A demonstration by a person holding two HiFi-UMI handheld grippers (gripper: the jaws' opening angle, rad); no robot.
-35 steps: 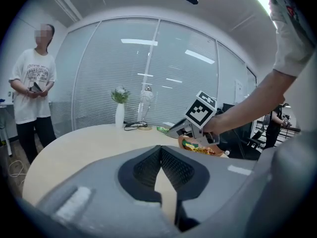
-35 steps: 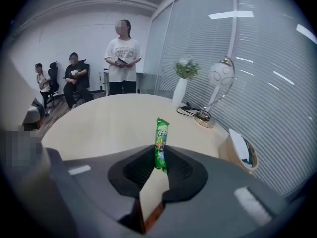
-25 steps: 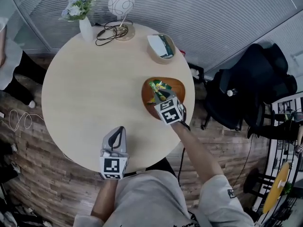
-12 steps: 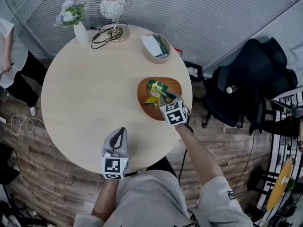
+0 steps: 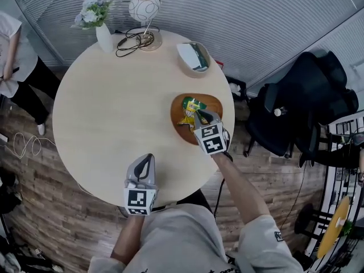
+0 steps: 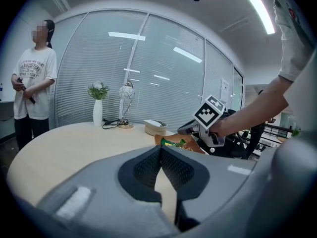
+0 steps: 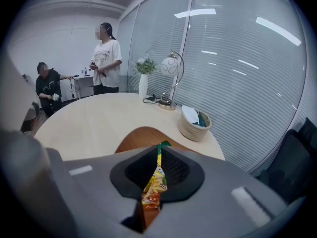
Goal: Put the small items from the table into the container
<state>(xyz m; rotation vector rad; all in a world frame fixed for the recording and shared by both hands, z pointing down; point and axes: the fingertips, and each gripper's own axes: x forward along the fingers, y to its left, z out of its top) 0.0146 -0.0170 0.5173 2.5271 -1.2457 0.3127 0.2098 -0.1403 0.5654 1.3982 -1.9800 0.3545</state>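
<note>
Currently the right tool [image 7: 159,155] is closing on a yellow-and-green snack packet [image 7: 154,182]. The packet is pinched edge-on between the pads, and its green tip pokes out past the jaw ends. The tool tips sit over the brown wooden dish [image 5: 181,131] at the table's [image 5: 114,107] right side. Print on the packet is too small to read. The left tool [image 6: 161,155] has its jaws together with nothing in them, low over the table's near edge and well apart from the dish. A woven basket [image 5: 193,58] stands beyond the dish, holding something white and green; no lettering can be read there.
</note>
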